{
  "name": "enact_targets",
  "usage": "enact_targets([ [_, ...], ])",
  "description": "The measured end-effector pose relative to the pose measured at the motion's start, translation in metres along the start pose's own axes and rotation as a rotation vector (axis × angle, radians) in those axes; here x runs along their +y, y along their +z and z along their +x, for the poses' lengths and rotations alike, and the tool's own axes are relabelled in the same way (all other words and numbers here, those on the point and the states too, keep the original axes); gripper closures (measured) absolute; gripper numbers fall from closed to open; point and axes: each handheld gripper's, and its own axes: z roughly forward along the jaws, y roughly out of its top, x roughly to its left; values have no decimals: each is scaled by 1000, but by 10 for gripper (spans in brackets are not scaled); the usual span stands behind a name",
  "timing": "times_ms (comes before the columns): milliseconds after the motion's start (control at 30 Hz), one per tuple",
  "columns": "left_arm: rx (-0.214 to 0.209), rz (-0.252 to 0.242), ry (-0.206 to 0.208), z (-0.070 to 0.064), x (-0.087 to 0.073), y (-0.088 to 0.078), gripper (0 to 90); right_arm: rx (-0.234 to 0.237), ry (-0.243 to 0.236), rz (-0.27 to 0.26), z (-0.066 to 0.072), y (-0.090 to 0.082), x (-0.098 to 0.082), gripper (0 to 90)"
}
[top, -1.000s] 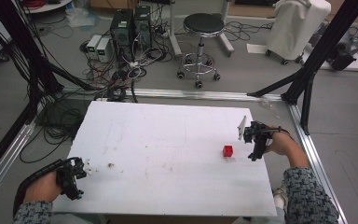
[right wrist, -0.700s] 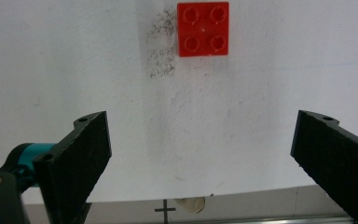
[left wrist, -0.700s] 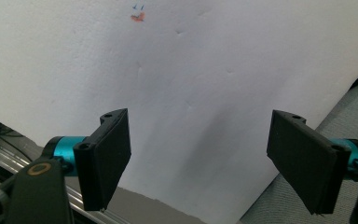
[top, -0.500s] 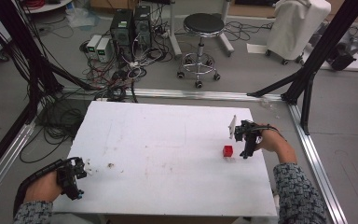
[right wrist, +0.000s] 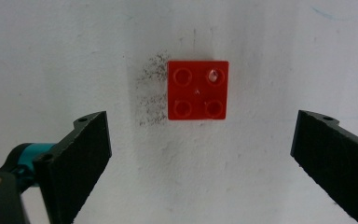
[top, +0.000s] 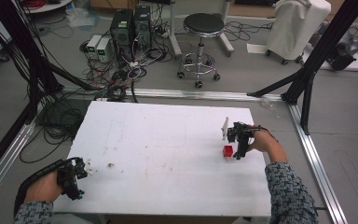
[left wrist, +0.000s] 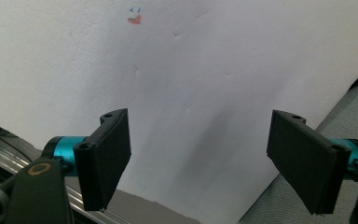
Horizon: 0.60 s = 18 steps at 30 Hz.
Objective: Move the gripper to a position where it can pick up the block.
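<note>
Right tool [top: 238,148] moved over square red brick [right wrist: 198,90], studs up.

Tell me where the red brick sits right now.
In the high view, the red four-stud brick lies on the white table's right side, just left of the open right tool; nothing holds it.

The small coloured mark [left wrist: 134,18] on the bench [left wrist: 214,70] is too tiny to read; the stool [top: 204,28] is partly cut off.

Bare table [top: 168,140] around red brick [right wrist: 198,90]
</note>
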Motion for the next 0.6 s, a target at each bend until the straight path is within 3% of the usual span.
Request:
enact_targets([
  [600, -1, 2, 1, 1, 0, 2, 219, 47, -9, 12, -2, 33, 11, 42],
])
